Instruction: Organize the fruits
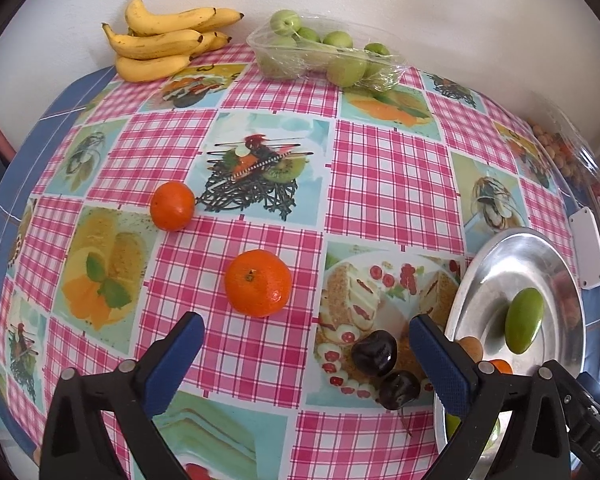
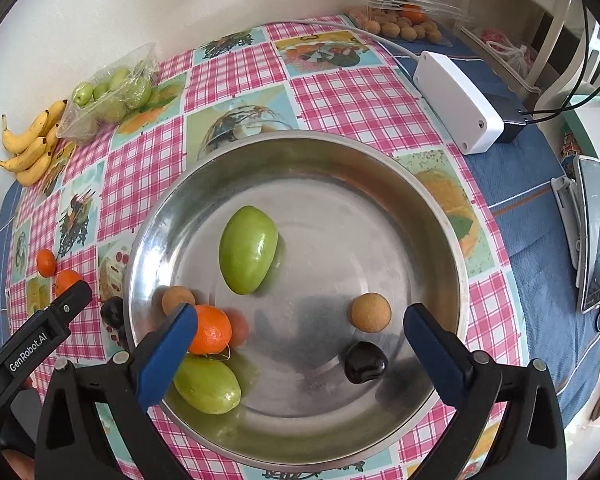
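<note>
Inside the steel bowl (image 2: 300, 152), lying loose: a green oval fruit (image 2: 248, 250) near the middle, a second green fruit (image 2: 207, 385) against the near-left wall, a tangerine (image 2: 211, 329) touching it from above, a small tan round fruit (image 2: 177, 299) just behind that tangerine, another tan round fruit (image 2: 370, 313) to the right, and a dark cherry (image 2: 365, 362) just below it. Over the bowl, pointing steeply down, the right hand-held gripper (image 2: 300, 356), blue pads spread wide apart, nothing clamped; left pad in front of the tangerine, right pad over the bowl's right wall. Outside the bowl, on the checked cloth of the desk (image 1: 388, 176): two dark cherries (image 1: 374, 353) side by side just left of the bowl rim, a large tangerine (image 1: 258, 282) further left, a smaller tangerine (image 1: 172, 206) beyond it, well apart. Above this patch, the left hand-held gripper (image 1: 306, 354), also gaping fully, empty; the cherries between its pads near the right one, not pressed. At the far edge by the wall: a bunch of bananas (image 1: 160, 40) and, beside it, a clear plastic tray of small green fruits (image 1: 324, 54). To the right of the bowl: a white box (image 2: 458, 100) with a cable, a clear pack of tan round fruits (image 2: 404, 26) behind it, and a phone on a clip stand (image 2: 590, 236) at the right edge.
</note>
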Available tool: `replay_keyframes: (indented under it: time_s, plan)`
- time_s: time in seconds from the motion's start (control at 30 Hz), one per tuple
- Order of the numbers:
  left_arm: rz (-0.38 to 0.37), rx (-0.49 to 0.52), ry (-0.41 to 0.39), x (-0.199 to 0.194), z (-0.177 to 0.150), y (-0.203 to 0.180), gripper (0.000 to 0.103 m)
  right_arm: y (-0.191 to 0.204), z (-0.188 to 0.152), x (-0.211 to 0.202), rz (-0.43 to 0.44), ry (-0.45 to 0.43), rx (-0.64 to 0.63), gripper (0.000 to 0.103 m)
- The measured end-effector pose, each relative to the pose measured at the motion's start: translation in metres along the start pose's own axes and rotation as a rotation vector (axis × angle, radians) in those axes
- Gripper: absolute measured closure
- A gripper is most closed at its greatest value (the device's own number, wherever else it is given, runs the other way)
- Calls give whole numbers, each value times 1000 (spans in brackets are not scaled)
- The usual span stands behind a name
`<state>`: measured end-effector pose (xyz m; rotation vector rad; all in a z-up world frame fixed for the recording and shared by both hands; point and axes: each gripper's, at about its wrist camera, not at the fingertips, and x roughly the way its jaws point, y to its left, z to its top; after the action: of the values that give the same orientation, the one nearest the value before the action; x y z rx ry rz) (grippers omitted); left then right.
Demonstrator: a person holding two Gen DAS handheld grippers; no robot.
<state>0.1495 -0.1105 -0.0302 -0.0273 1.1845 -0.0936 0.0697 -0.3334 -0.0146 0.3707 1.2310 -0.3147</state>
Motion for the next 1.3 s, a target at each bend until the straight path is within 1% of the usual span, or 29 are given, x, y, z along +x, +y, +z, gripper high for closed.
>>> replay_keyframes:
  time_s: [0.23,0.37,0.5,0.63,0.77,1.0,1.3]
  plan:
    - [-1,18,1,-1,0,-4,0,-3,-1,-2,-19,4,12,0]
    - [-10,23,4,-2,-1,-5,0,-3,-1,-5,2,-5,24,0]
    - [-16,42,-6,-10,-1,-6,0,2,0,-12,-13,-20,4,0]
    - [-21,72,-9,-17,-3,-8,0,8,-1,-19,3,-30,-5,0]
    - [-17,86,-13,-22,-5,-6,0,17,-3,-22,-6,-35,-23,0]
    - [-15,98,-19,-29,-7,4,0,36,-11,-19,-12,-17,-66,0]
    - [-2,47,-27,-36,-3,39,0,72,-19,-16,9,-3,-130,0]
